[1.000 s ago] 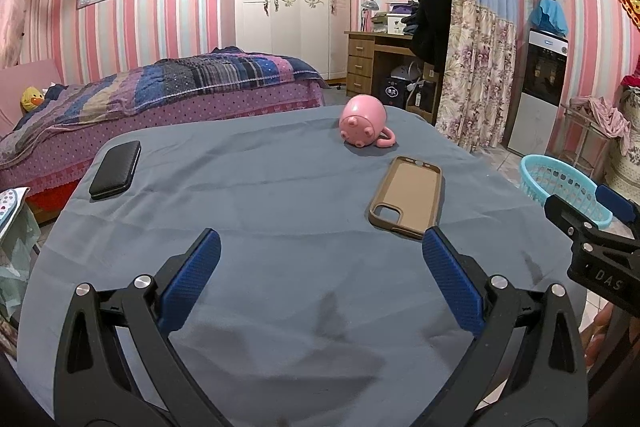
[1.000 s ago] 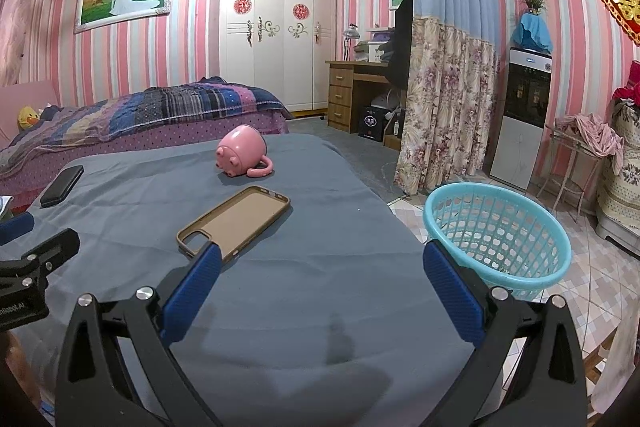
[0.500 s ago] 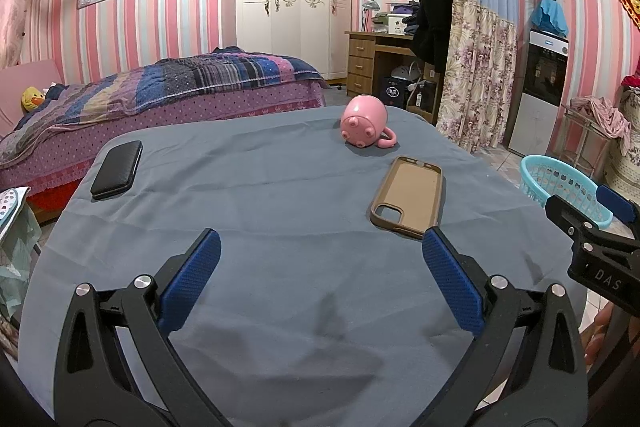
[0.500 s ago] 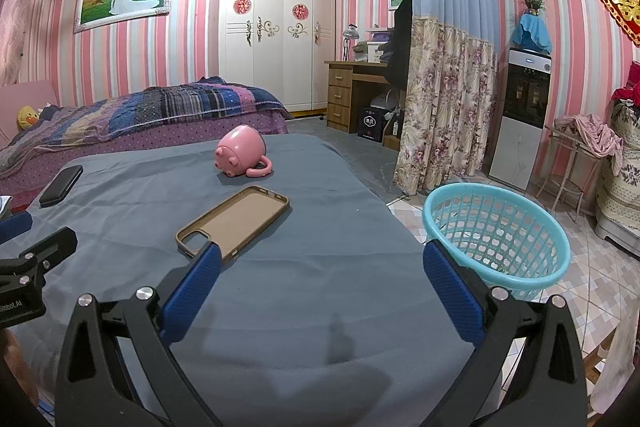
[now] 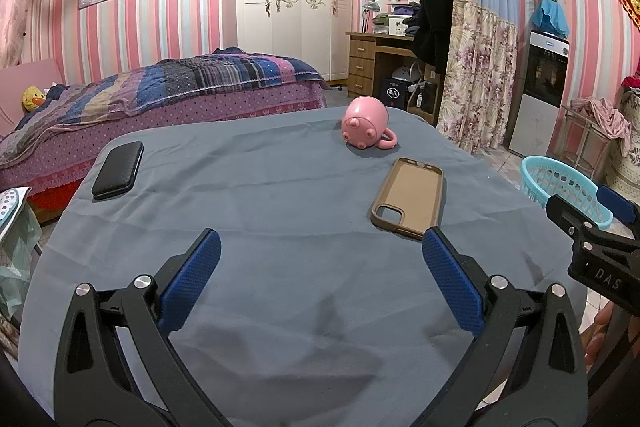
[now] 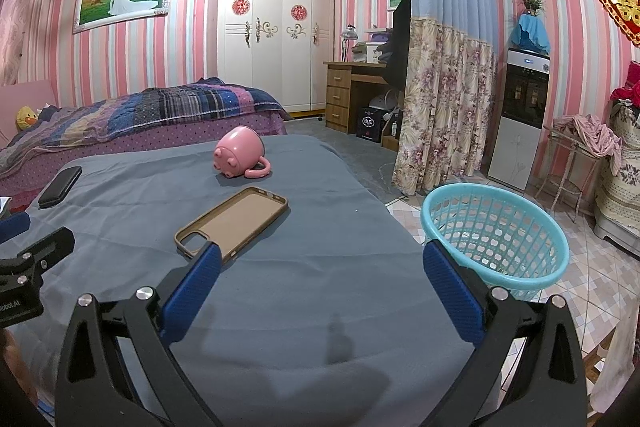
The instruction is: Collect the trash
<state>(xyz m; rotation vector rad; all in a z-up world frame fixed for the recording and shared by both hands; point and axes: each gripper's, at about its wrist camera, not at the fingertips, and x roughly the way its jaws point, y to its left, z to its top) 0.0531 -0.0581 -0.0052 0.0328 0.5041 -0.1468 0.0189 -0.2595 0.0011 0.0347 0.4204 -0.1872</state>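
Grey-clothed table, pink-striped bedroom, bed behind.

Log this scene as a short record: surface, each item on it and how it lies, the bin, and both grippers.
surface: table under a grey-blue cloth
pink mug: on its side at the far end, handle resting on the cloth
phone case: tan, lying flat with its open side up, nearer than the mug
black case: flat near the table's left edge
basket: turquoise, on the tiled floor right of the table; nothing seen inside
left gripper: open, holding nothing
right gripper: open, holding nothing
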